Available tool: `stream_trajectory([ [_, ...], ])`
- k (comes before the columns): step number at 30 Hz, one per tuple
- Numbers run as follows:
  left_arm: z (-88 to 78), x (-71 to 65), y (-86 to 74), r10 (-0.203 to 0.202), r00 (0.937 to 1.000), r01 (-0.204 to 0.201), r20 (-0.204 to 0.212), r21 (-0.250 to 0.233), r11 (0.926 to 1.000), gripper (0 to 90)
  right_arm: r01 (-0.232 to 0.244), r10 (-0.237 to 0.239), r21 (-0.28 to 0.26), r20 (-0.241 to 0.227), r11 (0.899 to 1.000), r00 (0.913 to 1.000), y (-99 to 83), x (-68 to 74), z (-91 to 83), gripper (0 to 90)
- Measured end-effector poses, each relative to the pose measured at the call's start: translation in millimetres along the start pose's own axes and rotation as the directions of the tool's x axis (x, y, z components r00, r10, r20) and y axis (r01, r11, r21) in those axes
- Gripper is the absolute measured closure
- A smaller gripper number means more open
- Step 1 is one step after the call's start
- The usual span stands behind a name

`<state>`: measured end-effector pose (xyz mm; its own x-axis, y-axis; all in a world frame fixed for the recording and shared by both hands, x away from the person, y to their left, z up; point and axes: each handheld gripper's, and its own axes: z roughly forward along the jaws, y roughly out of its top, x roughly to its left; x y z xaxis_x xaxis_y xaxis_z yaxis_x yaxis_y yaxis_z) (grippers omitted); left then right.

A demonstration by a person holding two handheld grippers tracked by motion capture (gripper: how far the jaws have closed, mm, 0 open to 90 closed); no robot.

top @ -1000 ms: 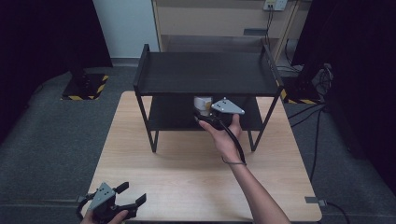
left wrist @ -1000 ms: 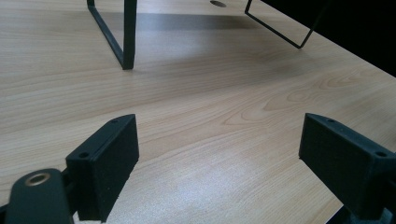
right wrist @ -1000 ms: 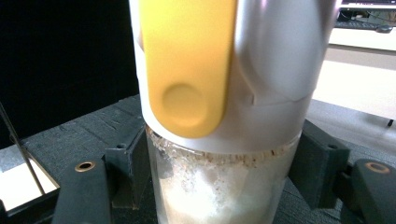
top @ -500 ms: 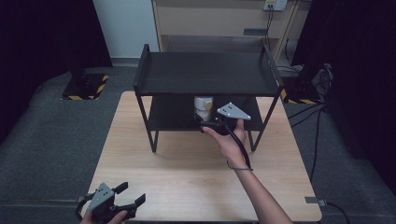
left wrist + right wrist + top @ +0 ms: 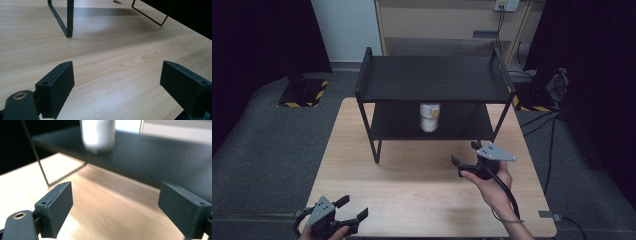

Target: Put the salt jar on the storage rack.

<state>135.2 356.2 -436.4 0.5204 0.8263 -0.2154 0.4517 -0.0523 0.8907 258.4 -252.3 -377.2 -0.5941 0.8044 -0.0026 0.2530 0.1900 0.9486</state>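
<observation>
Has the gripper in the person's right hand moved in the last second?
Yes. The right gripper has pulled back from the shelf toward the table's near edge, leaving the white can on the lower tier.

Light falls from above onto the pale wooden table (image 5: 412,185), leaving the room around it nearly black. The black shelf rack (image 5: 432,80) casts a soft shadow on the wood beneath it. The left gripper view is sharp, with mild sheen on the grain. The right gripper view is smeared (motion blur, apparently): the white container (image 5: 98,135) is soft, the tabletop glares.
</observation>
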Motion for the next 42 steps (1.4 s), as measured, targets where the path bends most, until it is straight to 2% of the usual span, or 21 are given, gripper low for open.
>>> stream_trajectory([
  [6,0.3,-0.6,0.1,0.003,1.0000,-0.003,0.001,0.002,1.0000,11.2,-0.001,-0.002,0.061,0.051,0.998,0.9987,-36.0,0.4,-27.5,12.9],
  [8,0.5,-0.9,0.3,0.004,1.0000,-0.004,0.002,0.004,1.0000,11.2,-0.018,0.013,0.076,0.063,0.997,0.9979,-47.3,-0.1,-32.9,12.9],
  [14,-0.1,-1.8,-0.1,0.006,1.0000,-0.006,-0.004,0.003,1.0000,11.2,-0.019,0.009,0.113,0.089,0.993,0.9960,-70.6,0.3,-37.9,12.9],
  [17,-0.7,-1.5,-0.4,0.002,1.0000,-0.002,-0.007,0.000,1.0000,11.2,-0.036,0.024,0.125,0.095,0.991,0.9951,-79.8,1.2,-37.4,13.0],
  [19,-0.6,-1.4,-0.2,0.004,1.0000,-0.004,-0.005,0.001,1.0000,11.2,-0.041,0.027,0.141,0.097,0.989,0.9949,-82.2,1.9,-36.7,13.0],
  [29,1.8,-1.4,0.5,0.006,0.9999,-0.006,0.009,0.005,1.0000,11.2,-0.058,0.041,0.133,0.124,0.989,0.9915,-87.8,1.7,-36.5,12.9],
  [42,1.9,-1.5,0.5,0.004,0.9999,-0.004,0.011,0.005,1.0000,11.2,-0.060,0.045,0.132,0.111,0.989,0.9928,-87.2,2.3,-35.7,12.9],
])
